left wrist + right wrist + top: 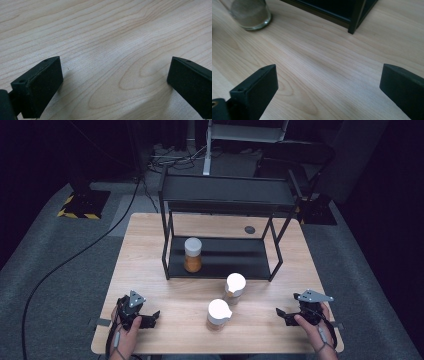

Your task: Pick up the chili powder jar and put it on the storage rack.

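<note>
Three jars with white lids and orange contents are in the high view. One jar (pixel 193 254) stands on the lower shelf of the black rack (pixel 220 197). Two more jars (pixel 235 287) (pixel 218 314) stand on the wooden table (pixel 150 270) in front of the rack. My left gripper (pixel 152 318) rests at the table's front left, open, with bare wood between its jaws (pixel 115 85). My right gripper (pixel 281 315) sits at the front right, also open and holding nothing (pixel 329 87). In the right gripper view a glass jar (pixel 250 13) stands at the upper left.
The rack's front leg (pixel 356 17) stands ahead of the right gripper. A small dark round disc (pixel 249 229) lies on the table behind the rack. A black cable (pixel 65 265) runs over the grey floor at the left. Bare wood lies between the grippers and the jars.
</note>
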